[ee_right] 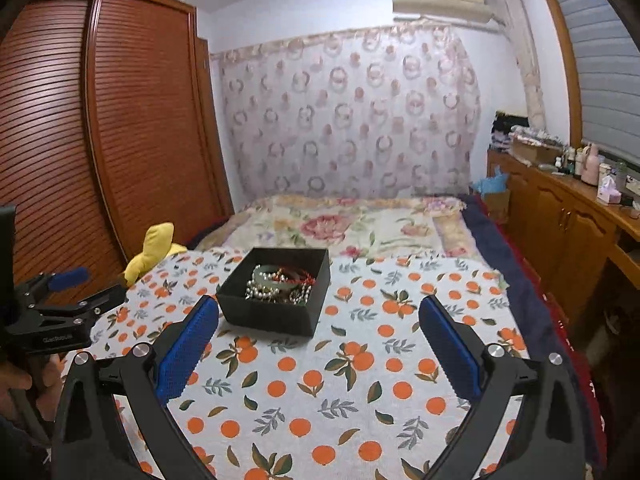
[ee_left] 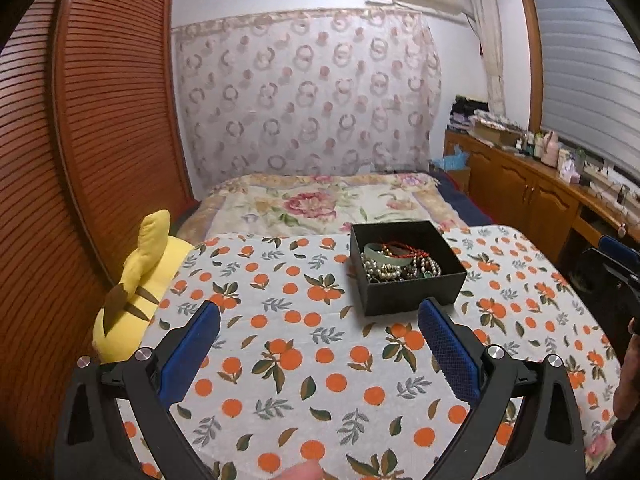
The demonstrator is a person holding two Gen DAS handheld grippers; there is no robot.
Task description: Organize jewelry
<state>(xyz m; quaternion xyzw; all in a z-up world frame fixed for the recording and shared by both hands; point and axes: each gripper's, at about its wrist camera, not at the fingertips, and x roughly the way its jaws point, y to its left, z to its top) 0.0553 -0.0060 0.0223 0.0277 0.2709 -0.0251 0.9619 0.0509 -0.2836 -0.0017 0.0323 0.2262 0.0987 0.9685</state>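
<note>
**Jewelry heaped in a black box, both grippers wide and empty**

Plainly, the black box (ee_left: 408,266) sat open on the orange-print cloth (ee_left: 304,360), toward its far edge, with the flowered bedspread (ee_left: 320,204) beyond it. Inside lay a tangle: a pale green bangle (ee_left: 380,251), red cord (ee_left: 400,247) and strands of pearl-like beads (ee_left: 384,270). How many separate pieces made up the heap could not be told; the strands overlapped, and the near wall of the box hid its lower part.

The left gripper (ee_left: 320,354) was held above the cloth, short of the box, with its blue pads (ee_left: 448,352) spread wide and nothing between them. In its own view the box stood just past the right pad. The right gripper (ee_right: 318,346) was likewise spread apart and empty, the box lying ahead of its left pad. In the left wrist view the right gripper appeared only as a dark shape cut off at the frame's edge.

A yellow plush toy (ee_left: 136,288) lay beside the cloth's left edge, against the louvered wardrobe (ee_left: 100,120); the cloth hid part of it. A blurred fingertip (ee_left: 300,472) was clipped by the bottom edge of the left view. The small items on the wooden sideboard (ee_right: 560,216) were too blurred to identify.
</note>
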